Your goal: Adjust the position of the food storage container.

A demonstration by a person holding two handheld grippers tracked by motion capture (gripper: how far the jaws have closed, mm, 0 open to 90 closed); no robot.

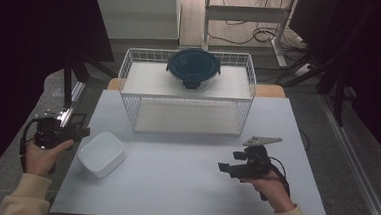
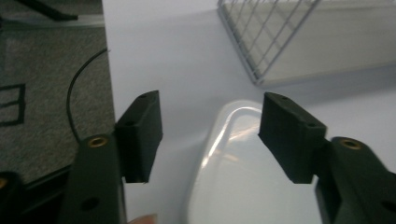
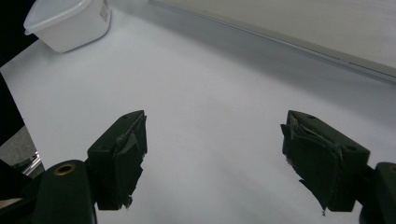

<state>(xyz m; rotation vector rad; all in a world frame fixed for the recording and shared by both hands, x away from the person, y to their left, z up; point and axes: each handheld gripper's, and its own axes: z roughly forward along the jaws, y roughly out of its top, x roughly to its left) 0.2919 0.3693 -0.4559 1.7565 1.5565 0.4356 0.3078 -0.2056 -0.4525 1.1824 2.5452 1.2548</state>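
Left gripper [image 1: 79, 134] sits just left of the white container [image 1: 101, 153], jaws apart, not touching it. Right gripper [image 1: 222, 167] hovers well right of the container, jaws apart and empty. Wire basket [image 1: 129, 101] stands behind the container.

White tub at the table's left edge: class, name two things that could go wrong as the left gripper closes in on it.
1. The left gripper is open astride one corner of the tub; a corner grip could slip or tip it.
2. The tub sits near the table edge; a nudge might push it off.
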